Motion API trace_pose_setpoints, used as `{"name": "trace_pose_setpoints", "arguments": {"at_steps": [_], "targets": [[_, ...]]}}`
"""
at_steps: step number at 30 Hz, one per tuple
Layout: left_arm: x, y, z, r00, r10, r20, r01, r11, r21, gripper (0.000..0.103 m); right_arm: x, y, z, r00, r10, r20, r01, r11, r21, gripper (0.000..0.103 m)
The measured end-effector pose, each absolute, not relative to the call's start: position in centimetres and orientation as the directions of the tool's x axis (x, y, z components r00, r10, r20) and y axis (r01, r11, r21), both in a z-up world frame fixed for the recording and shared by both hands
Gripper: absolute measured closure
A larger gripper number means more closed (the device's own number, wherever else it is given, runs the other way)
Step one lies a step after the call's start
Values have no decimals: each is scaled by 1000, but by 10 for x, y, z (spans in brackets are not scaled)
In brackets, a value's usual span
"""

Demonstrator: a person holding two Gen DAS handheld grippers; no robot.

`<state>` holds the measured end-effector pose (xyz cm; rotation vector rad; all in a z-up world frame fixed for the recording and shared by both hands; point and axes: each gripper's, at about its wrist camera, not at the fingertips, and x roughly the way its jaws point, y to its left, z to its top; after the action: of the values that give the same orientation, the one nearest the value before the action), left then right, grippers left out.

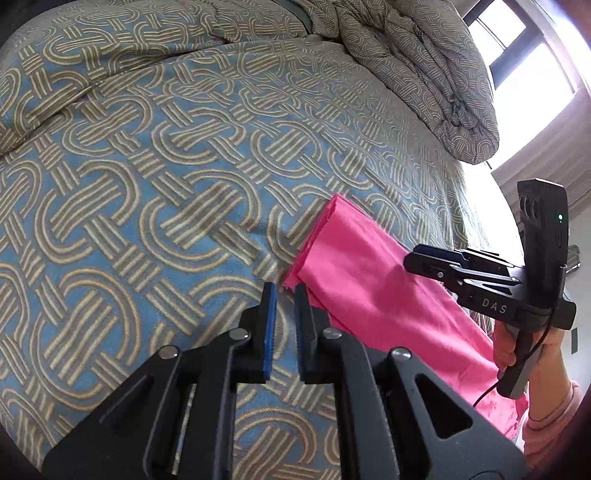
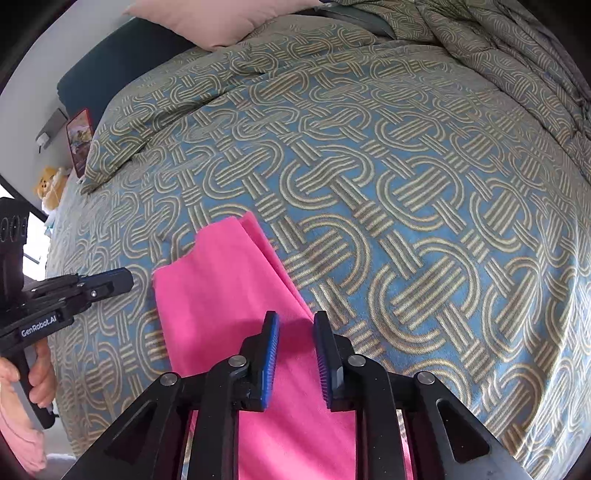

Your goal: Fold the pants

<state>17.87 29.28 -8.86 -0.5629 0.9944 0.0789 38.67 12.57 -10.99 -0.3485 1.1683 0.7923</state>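
Left claw: my left gripper (image 1: 285, 295), jaws a narrow gap apart, blue pads facing each other, nothing between them. It hangs over the bedspread just beside the near corner of the pants; I cannot tell whether the right-hand fingertip (image 1: 301, 295) brushes the cloth edge. Released, grasping nothing.
Left claw, seen from the right wrist: black body lettered "GenRobot.AI", tip pointing toward the pants from the left of the picture, clear of the fabric, with bedspread showing between tip and cloth.
Right claw: my right gripper (image 2: 295, 325), jaws slightly parted, blue-ribbed pads apart with pink cloth and bedspread visible through the gap. It hovers above the right edge of the pants. Released, nothing pinched.
Right claw, seen from the left wrist: black body lettered "DAS", a small green light on its upright mount, tip above the pink fabric; touching or not, I cannot tell.
Pants: pink pants (image 2: 229, 295), lying flat on the bed as a long folded strip, layered edges showing at the far end, the near end running under my right gripper.
Bedspread: blue and tan bedspread (image 2: 406, 184) with an interlocking loop pattern, covering the bed under the pants.
Quilt: bunched quilt (image 1: 424, 74) of matching pattern, heaped at the far side near a bright window (image 1: 524, 55).
Pillow: pale pink pillow (image 2: 221, 18) at the head of the bed.
Hands: my right hand (image 1: 517, 350) on its grip, pink sleeve below; my left hand (image 2: 37, 376) likewise.
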Motion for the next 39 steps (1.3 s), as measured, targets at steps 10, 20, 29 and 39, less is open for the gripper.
{"name": "trace_pose_setpoints", "arguments": {"at_steps": [10,20,29,39], "targets": [[207,274,-95,554,-217,-804,-272,865,-421,88,379,154,-124,189,323,-927,-748,659,77,99],[191,288,-56,673,-151,-724,-274,858,-434,102,392,144,-115,219,392,-894,-695,706,140,99],[186,287,-81,563,-99,-820,-334,881,-336,102,352,74,-101,263,377,-888,-620,771,144,86],[179,208,-64,539,-219,-813,-175,915,-362,83,226,-171,-52,413,164,-896,-230,971,72,79]]}}
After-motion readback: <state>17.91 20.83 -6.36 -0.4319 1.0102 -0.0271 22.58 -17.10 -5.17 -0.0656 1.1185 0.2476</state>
